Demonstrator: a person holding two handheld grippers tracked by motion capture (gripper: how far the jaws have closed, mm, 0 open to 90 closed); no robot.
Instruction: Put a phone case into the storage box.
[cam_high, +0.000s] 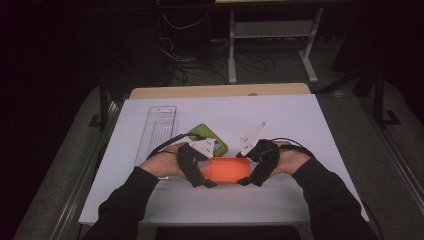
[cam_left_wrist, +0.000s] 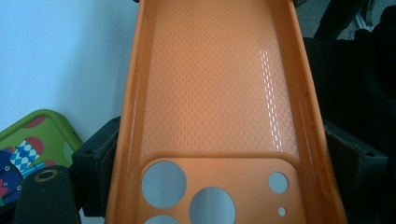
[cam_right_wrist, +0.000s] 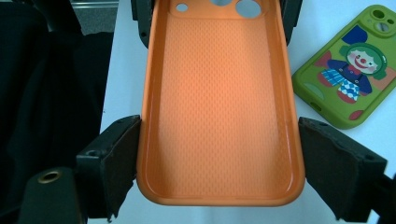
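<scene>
An orange phone case (cam_high: 227, 170) is held hollow side up between my two grippers, just above the white table near its front edge. My left gripper (cam_high: 200, 167) is shut on the end with the camera holes; in the left gripper view its black pads (cam_left_wrist: 95, 161) press against both long sides of the case (cam_left_wrist: 215, 84). My right gripper (cam_high: 257, 167) is shut on the opposite, rounded end, and in the right gripper view the case (cam_right_wrist: 219, 93) sits wedged between its pads (cam_right_wrist: 116, 158). The person's hands hold both grippers, facing each other.
A green phone case (cam_high: 209, 137) with a clown picture lies face up just behind the left gripper, also seen as the green case (cam_right_wrist: 350, 70). A clear plastic tray (cam_high: 159, 127) lies at the back left. White sheet (cam_high: 290, 120) covers the table.
</scene>
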